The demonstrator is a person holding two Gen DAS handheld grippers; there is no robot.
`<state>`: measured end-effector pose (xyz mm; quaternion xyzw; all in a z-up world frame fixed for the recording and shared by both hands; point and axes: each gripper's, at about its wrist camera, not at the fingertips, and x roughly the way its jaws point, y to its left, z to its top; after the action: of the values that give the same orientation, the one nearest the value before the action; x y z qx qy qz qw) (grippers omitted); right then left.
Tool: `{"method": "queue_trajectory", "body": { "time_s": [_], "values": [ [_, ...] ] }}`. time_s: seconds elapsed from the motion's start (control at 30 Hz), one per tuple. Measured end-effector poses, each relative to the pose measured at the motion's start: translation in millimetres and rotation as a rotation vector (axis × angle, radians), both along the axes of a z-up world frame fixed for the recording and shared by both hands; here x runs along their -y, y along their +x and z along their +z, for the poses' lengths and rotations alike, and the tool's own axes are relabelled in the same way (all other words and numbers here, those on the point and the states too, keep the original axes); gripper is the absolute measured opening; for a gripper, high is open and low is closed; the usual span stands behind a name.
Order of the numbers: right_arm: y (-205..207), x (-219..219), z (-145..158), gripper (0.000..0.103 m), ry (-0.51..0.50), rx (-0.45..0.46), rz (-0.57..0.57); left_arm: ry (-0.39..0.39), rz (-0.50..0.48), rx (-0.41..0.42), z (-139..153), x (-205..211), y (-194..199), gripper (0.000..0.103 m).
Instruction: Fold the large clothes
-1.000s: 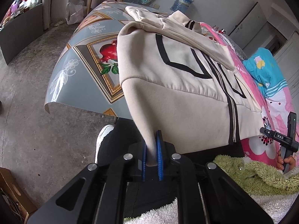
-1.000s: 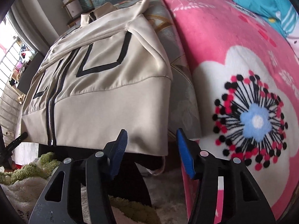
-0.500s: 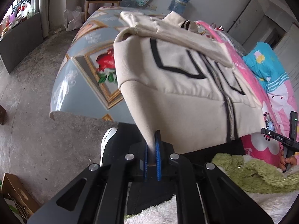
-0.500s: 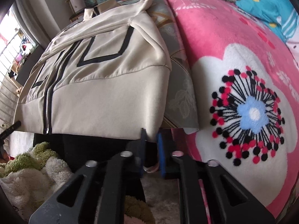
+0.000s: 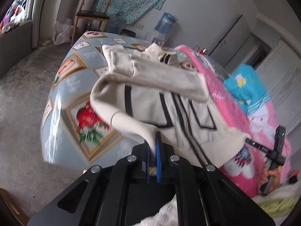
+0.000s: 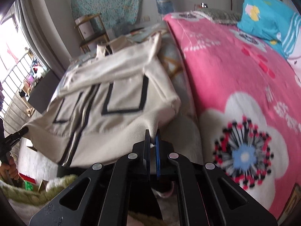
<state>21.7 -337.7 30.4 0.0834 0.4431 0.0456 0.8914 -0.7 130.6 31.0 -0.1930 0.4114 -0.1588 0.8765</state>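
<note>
jacket (image 5: 150,98): cream, black outlines, black-edged zip
blanket (image 6: 235,86): pink, white flowers
tabletop (image 5: 79,86): grey-blue, gold-framed red fruit
my pads (image 5: 158,158): blue

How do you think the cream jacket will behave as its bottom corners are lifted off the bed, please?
Probably floppy: the jacket drapes and creases where the left tongs and right tongs pinch its hem. The middle will likely sag between the two grips, since the hem there hangs lower. The loose sleeve folded across the top may slide off.
</note>
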Motion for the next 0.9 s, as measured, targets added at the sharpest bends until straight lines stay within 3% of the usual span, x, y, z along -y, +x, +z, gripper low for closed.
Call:
{"method": "queue_trajectory", "body": {
  "time_s": [0.23, 0.4, 0.5, 0.53, 0.57, 0.67, 0.77, 0.9],
  "values": [
    [59.8, -6.0, 15.7, 0.004, 0.042, 0.059, -0.001, -0.117, 0.040, -0.032, 6.0, -20.7, 61.8, 0.005],
    [126.5, 2.1, 3.3, 0.005, 0.102, 0.058, -0.032, -0.174, 0.077, -0.095, -6.2, -34.9, 114.4, 0.006],
    [165.7, 13.8, -17.0, 0.026, 0.171, 0.028, -0.088, -0.154, 0.109, -0.139, -19.4, -38.6, 139.8, 0.011],
    [175.8, 19.0, -25.2, 0.045, 0.195, 0.013, -0.118, -0.149, 0.120, -0.150, -23.5, -39.6, 146.2, 0.019],
    [179.6, 23.2, -30.8, 0.049, 0.210, 0.003, -0.142, -0.136, 0.146, -0.156, -25.2, -41.0, 148.6, 0.030],
    [181.2, 35.0, -41.3, 0.050, 0.268, -0.030, -0.184, -0.122, 0.218, -0.114, -22.2, -50.8, 142.9, 0.048],
    [160.7, 39.4, -40.5, 0.056, 0.261, -0.037, -0.194, -0.133, 0.225, -0.102, -20.7, -57.9, 128.0, 0.049],
    [124.7, 41.5, -38.2, 0.068, 0.249, -0.069, -0.189, -0.103, 0.177, -0.147, -30.0, -52.1, 99.0, 0.053]
  ]
}}
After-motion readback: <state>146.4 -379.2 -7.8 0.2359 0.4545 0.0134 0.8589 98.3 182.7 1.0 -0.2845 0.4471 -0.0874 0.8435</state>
